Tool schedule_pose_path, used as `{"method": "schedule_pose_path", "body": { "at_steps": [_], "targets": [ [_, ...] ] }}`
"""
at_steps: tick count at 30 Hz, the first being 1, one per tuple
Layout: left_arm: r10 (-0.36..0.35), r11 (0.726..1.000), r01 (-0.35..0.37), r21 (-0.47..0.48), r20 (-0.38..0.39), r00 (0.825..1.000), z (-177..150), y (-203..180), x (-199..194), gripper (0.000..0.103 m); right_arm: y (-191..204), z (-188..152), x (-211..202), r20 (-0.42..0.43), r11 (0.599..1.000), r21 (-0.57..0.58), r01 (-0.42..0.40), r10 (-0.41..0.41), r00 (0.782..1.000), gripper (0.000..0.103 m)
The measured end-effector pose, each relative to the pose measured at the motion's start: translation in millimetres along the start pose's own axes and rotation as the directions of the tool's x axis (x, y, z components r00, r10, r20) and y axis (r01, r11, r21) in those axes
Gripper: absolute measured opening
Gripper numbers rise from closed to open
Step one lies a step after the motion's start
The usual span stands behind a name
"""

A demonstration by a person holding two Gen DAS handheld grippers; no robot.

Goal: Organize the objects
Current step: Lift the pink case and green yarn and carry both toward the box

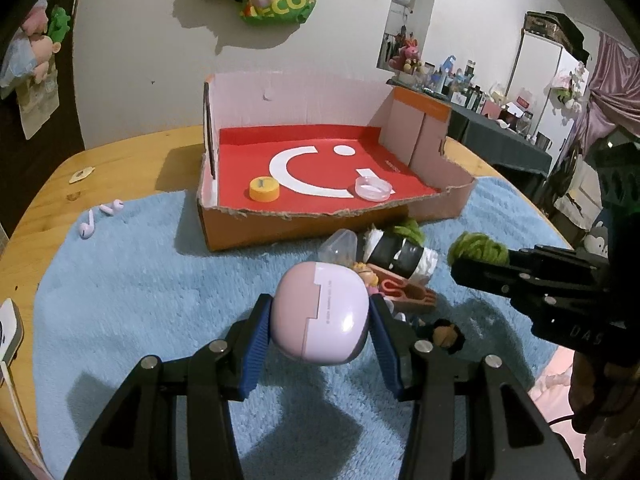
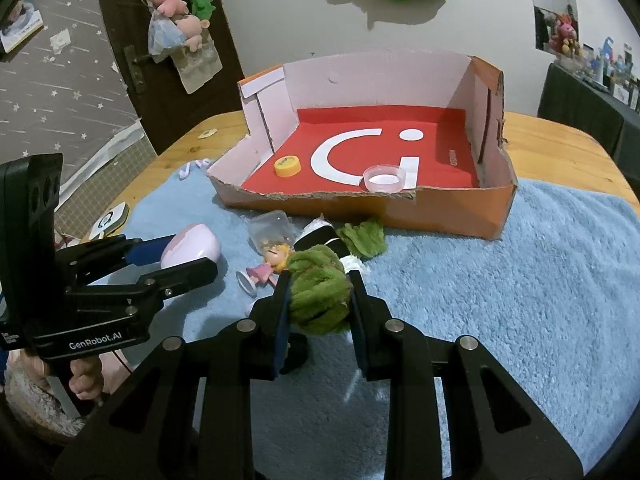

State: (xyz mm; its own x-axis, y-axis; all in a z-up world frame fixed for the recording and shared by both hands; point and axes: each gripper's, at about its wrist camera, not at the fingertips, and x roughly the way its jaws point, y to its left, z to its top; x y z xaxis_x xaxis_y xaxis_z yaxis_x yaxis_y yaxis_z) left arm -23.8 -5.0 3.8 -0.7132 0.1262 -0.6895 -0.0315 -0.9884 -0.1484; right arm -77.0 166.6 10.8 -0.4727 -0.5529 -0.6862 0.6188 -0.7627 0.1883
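Gripping a pink earbud case (image 1: pixel 320 312) in the left gripper (image 1: pixel 320 320) and green yarn (image 2: pixel 318 290) in the right gripper (image 2: pixel 318 300), mid-frame, short of the box (image 2: pixel 460 208) holding only a yellow cap (image 2: pixel 287 165) and clear lid (image 2: pixel 385 177); doll (image 2: pixel 270 266), earbuds (image 1: pixel 100 218) left.

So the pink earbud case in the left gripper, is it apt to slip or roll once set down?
Probably slippery: the pink earbud case looks glossy and rounded, and the left gripper holds it only by its curved sides. It may rock or roll on the smooth red floor of the cardboard box, less so on the fuzzy blue towel.
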Motion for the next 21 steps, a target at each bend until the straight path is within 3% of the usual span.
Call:
{"method": "schedule_pose_path", "body": {
  "at_steps": [21],
  "targets": [
    [-0.021,1.000,0.021,0.008,0.044,0.999,18,-4,-8,0.050,-1,13,-3,0.016,1.000,0.005,-0.010,0.010,1.000,0.025]
  ]
}}
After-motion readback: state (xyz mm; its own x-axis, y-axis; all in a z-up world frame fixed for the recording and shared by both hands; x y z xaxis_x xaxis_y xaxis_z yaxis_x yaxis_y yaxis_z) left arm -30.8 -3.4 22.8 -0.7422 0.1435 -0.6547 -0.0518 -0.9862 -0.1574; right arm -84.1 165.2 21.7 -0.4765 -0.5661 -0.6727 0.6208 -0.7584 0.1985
